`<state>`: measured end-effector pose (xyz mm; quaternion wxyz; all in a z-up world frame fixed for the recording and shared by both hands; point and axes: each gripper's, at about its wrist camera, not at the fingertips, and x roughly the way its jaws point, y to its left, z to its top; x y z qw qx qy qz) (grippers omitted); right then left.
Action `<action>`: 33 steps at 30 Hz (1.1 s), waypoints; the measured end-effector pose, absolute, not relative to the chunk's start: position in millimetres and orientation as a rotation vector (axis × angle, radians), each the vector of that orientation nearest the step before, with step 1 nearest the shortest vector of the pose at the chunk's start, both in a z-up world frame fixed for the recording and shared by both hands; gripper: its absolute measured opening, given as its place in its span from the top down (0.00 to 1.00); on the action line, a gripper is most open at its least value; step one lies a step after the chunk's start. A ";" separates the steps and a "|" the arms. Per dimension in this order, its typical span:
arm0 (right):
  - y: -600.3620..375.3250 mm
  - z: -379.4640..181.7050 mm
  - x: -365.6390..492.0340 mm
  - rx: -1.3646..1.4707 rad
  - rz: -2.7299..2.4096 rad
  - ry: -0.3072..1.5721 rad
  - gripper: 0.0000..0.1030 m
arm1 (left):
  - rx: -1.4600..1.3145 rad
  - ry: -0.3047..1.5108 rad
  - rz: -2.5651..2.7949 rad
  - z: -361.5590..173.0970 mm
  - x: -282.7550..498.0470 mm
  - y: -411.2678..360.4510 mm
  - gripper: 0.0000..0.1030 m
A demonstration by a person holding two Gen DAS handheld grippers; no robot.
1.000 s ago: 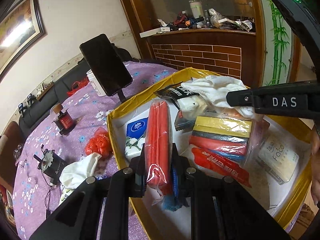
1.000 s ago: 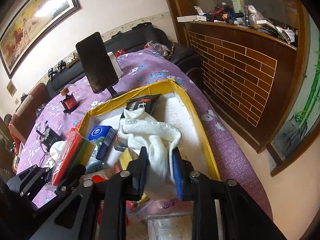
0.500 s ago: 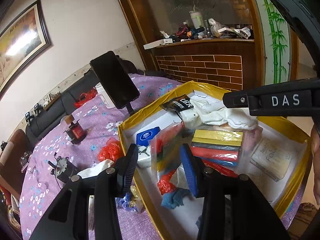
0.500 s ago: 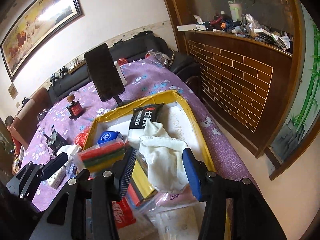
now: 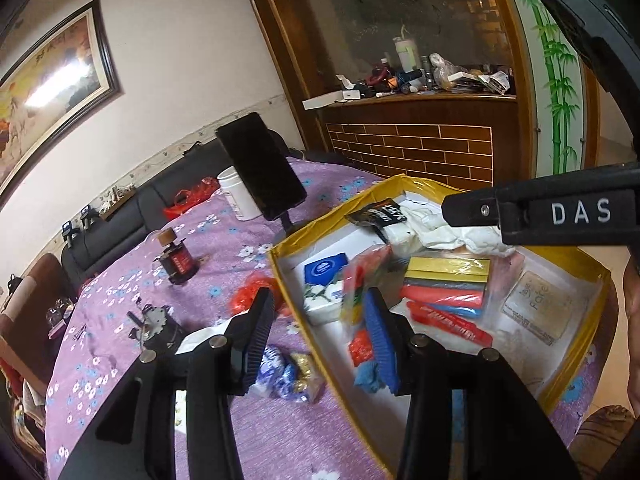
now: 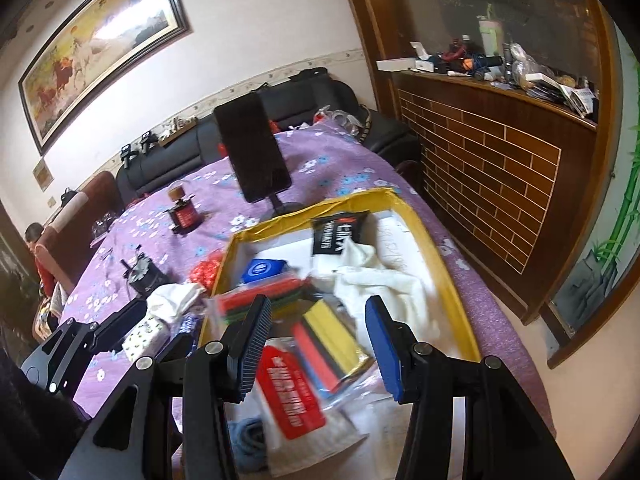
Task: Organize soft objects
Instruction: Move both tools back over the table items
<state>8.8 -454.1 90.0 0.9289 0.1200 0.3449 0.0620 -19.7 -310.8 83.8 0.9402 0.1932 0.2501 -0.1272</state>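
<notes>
A: What has changed just now, from left to right?

B: A second ago the left tool [image 5: 320,328] was closed on a clear bag of coloured cloths [image 5: 360,292]. Now its jaws stand apart with nothing pressed between them, and the bag lies in the left part of the yellow box [image 5: 276,264], leaning against the blue tissue pack [image 5: 325,272]. The right tool [image 6: 318,338] was closed on the white towel [image 6: 384,284]. It is also open now, and the towel lies loose at the far right of the box, beside the black packet [image 6: 338,234].

A: So what does this mean for the task?

B: I think both soft things are now delivered into the box. Both tools are free and sit higher above it than before, so probably the next pieces are the ones outside the box.

A: Which ones are outside?

B: On the purple tabletop [image 5: 208,240], left of the box, I see a white cloth [image 6: 174,298], a red crumpled bag [image 5: 250,300] and a blue-and-white wrapped thing [image 5: 280,372].

A: What is hard to see?

B: The released bag is blurred, so I cannot say if it is lying flat or standing on its edge. The left tool's black body hides most of the white cloth in its own view. The near part of the box is covered by the tools. At the right edge only a small part of the person's arm [image 5: 632,312] shows.
</notes>
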 end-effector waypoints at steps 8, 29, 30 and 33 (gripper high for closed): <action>-421.3 94.1 5.4 0.215 0.182 0.714 0.48 | 0.368 0.525 -0.225 83.1 -23.8 -278.8 0.51; -335.4 69.6 15.5 0.148 0.375 0.799 0.46 | 0.167 0.795 -0.104 48.8 22.9 -132.7 0.29; -334.6 69.1 15.8 0.145 0.378 0.800 0.46 | 0.168 0.819 -0.130 46.1 28.3 -135.7 0.26; -334.7 68.3 16.7 0.144 0.387 0.803 0.46 | 0.199 0.847 -0.132 37.0 41.6 -146.1 0.21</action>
